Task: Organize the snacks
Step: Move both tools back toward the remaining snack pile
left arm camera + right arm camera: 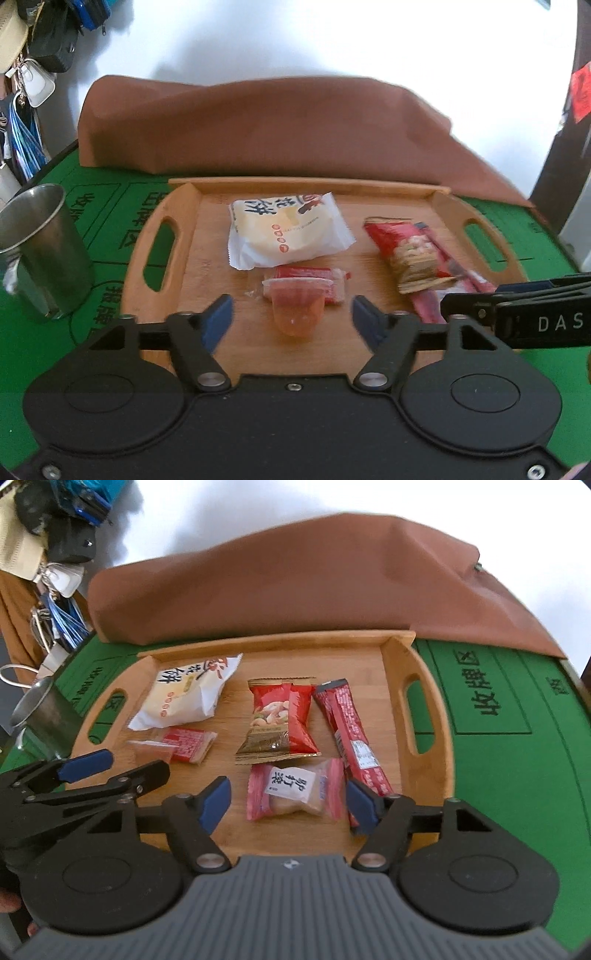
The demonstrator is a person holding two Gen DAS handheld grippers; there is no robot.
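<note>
**A:** Left wrist view first: the left gripper [291,317] has its blue-padded fingers wide apart, holding nothing. The small clear plastic jelly cup with orange-pink filling [295,304] lies between them, near the front edge of the oval wooden tray with cut-out handles [159,258].

**B:** And the right gripper [290,801]?

**A:** Also wide, also empty. The pink-wrapped small cake with a white label [293,794] sits between its fingers, at the front edge too. Behind it are the red and gold nut packet [280,720] in the tray's middle and the long dark red stick sachet [351,738] toward the right handle. The white pillow-shaped pastry bag [184,694] is at the back left.

**B:** What may go wrong, you think?

**A:** The cup lies on its side and looks slippery, so closing on it could squeeze it out forward, against the flat red-printed sachet [310,277] that touches it. The two grippers are also near each other; they may collide. And the steel cup [40,251] stands on the green felt table [498,757] just beside the tray's left handle; a wide swing could tip it.
</note>
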